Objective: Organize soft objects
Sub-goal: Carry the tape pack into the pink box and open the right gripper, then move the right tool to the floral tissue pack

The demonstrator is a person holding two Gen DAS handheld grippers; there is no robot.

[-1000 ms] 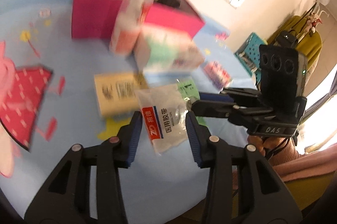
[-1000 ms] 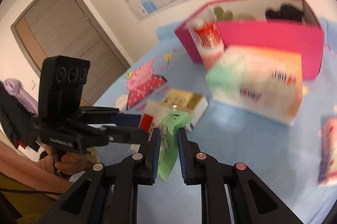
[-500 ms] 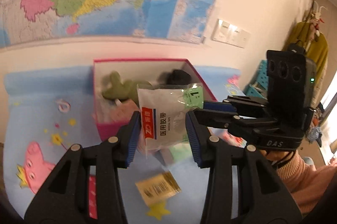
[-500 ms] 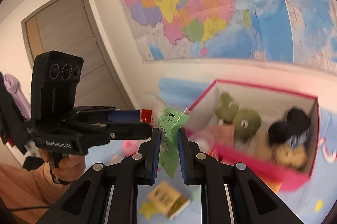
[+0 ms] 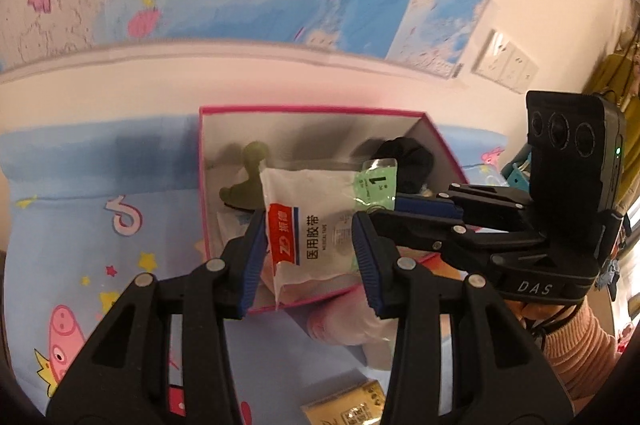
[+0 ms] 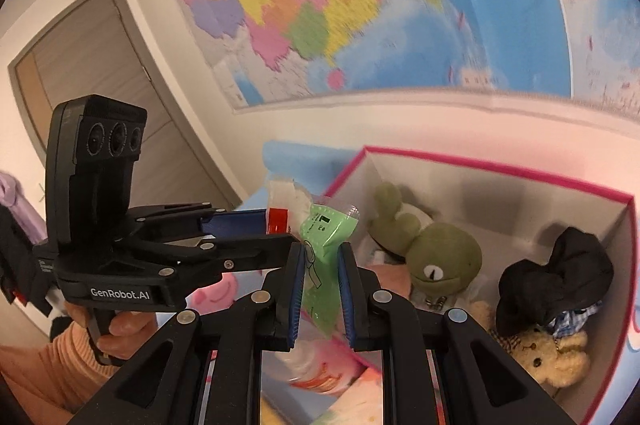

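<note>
— Well, item one? 
— White crinkly tape packet (image 5: 308,225), upright, clamped by the left gripper (image 5: 310,257) above the pink box (image 5: 312,111).
— Item two?
— Glossy green sachet (image 6: 322,265), upright, pinched nearly closed by the right gripper (image 6: 319,295), beside the box's near corner.

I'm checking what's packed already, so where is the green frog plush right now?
The green frog plush lies inside the pink box, at its left end in the right wrist view, left of the black cloth.
</note>
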